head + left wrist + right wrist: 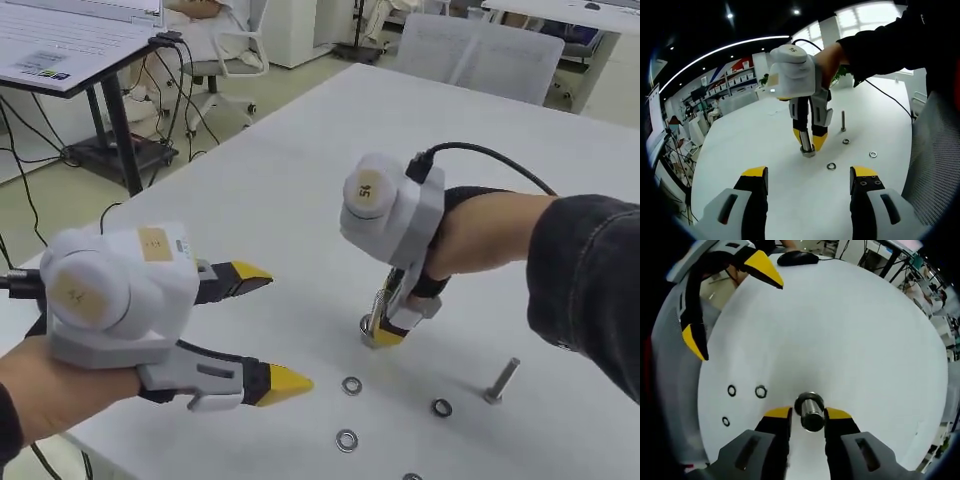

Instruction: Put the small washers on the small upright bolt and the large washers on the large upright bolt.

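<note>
- Progress, by judgement: early stage. No washer sits on either bolt, and all the sorting is left to do.
- Large bolt (810,411): pinched between the jaws of the right gripper (386,336) at the centre of the head view. Held roughly upright with the lower end at the surface (330,160); firm contact cannot be told.
- Small bolt (843,121): upright and bare, right of centre in the left gripper view, near the right gripper but apart from it. Touched by neither gripper.
- Four washers lying loose and flat in the lower middle of the head view:
  - first washer (351,385), just below the right gripper's tips
  - second washer (346,440), lower in the frame
  - third washer (441,407), near the foot of the small bolt
  - fourth washer (412,478), cut by the bottom edge
  - small and large not told apart with confidence
- Left gripper (268,328): lower left of the head view, jaws spread wide with nothing between them. Washers lie to the right of its lower tip, apart from it.
- Remaining, by judgement: large bolt to be left standing, then each washer lifted and dropped over its matching bolt.
</note>
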Available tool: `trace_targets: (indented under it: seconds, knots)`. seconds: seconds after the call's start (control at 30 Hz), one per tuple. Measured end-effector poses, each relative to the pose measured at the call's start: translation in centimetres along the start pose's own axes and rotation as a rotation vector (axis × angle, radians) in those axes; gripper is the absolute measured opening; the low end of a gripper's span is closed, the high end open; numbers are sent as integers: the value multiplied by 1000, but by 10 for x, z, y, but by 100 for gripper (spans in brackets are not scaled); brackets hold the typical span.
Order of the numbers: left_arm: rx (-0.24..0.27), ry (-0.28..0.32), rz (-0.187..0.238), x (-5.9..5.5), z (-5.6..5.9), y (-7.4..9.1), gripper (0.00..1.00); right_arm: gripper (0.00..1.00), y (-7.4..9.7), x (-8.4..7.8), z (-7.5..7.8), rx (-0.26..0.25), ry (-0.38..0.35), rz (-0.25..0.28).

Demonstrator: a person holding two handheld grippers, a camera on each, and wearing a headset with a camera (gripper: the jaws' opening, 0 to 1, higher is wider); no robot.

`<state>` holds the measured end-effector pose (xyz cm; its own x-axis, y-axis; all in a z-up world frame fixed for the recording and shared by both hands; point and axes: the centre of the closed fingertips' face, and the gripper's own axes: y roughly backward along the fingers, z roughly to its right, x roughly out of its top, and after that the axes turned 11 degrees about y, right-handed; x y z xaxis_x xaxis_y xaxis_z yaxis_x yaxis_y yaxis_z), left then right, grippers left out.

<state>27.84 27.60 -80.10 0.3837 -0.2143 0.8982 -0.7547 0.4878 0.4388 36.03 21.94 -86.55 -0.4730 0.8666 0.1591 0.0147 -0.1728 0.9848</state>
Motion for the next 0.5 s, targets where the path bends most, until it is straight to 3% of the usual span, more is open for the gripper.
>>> trace_targets:
  seconds: [0.5]
  knots:
    - [-7,0,-5,-1,4,0,65,27,1,-16,-6,2,-35,-8]
